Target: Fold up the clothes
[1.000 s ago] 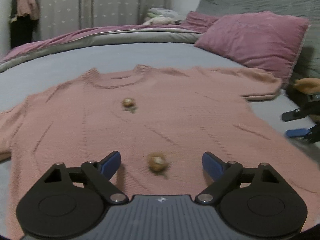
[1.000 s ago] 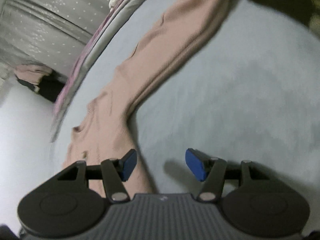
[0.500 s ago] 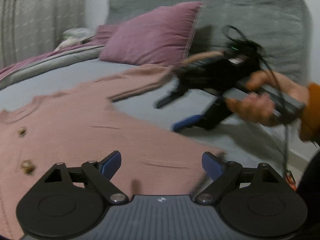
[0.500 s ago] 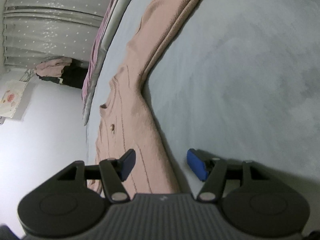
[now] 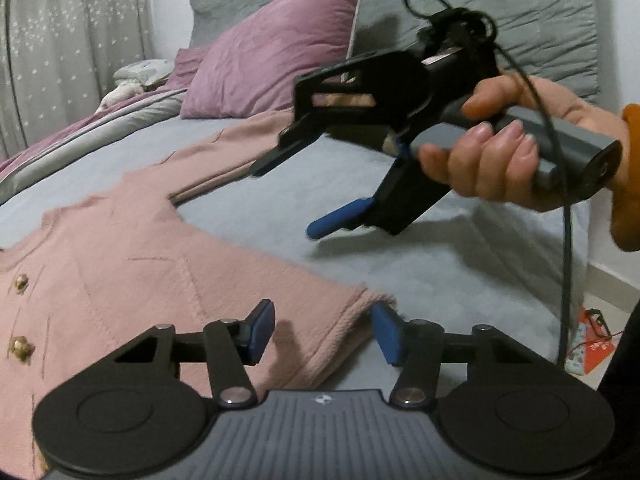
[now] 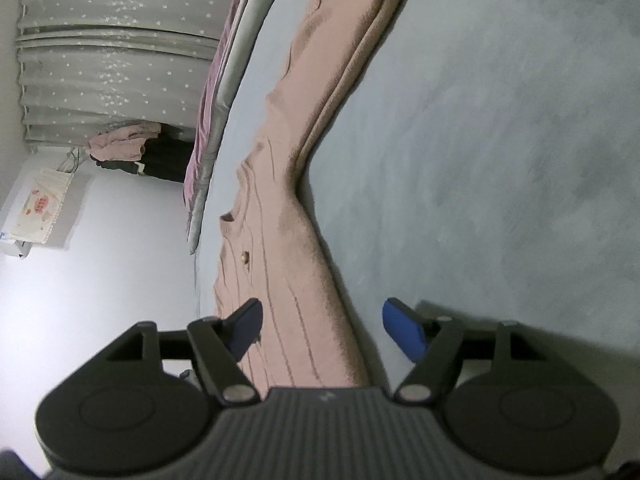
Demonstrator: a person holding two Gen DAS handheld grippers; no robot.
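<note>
**A:** Where does the pink sweater (image 5: 120, 280) lie from your tools?

**B:** It lies flat on the grey bed (image 5: 440, 264), front up, buttons showing. Your left gripper (image 5: 323, 334) sits at the hem corner, jaws apart, nothing between them; the corner lies right in the gap.

**A:** And your right gripper (image 5: 280, 196)?

**B:** Spread wide as well, holding nothing, tilted on its side above the bare bed beside the sweater's side edge. From its own camera that edge runs between its fingers.

**A:** So which way does the sleeve (image 5: 240, 148) run?

**B:** Away from you toward the purple pillow (image 5: 272, 52). Your right hand (image 5: 500, 152) is nearer it, I judge, while your left is best placed for the hem.
</note>
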